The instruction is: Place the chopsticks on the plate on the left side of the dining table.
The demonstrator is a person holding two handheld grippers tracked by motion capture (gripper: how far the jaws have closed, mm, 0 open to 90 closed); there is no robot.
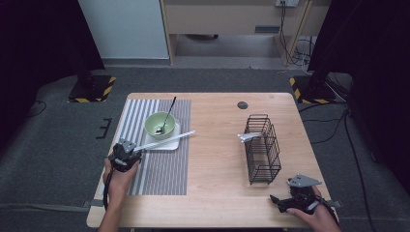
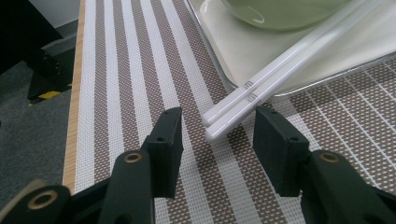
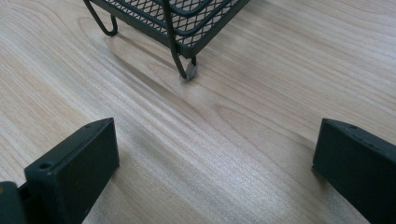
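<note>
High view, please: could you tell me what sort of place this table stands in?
Probably a lab or studio set up for recording, not a home: the wooden table stands on grey carpet between dark curtains, with hazard-striped stand bases and loose cables behind it.

Bare tabletop [image 1: 217, 145] between placemat [image 1: 164, 179] and rack [image 1: 263, 154]

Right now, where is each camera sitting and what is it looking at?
High view: above the person's side of the table, looking forward and down; both forearms show, left gripper at the striped mat, right gripper near the wire rack.
Left gripper view: rides that gripper, facing the white chopsticks on the tray; jaws open.
Right gripper view: faces bare table and the rack's foot; jaws wide.
Shared: high and left gripper views both show chopsticks, tray, green bowl.
</note>
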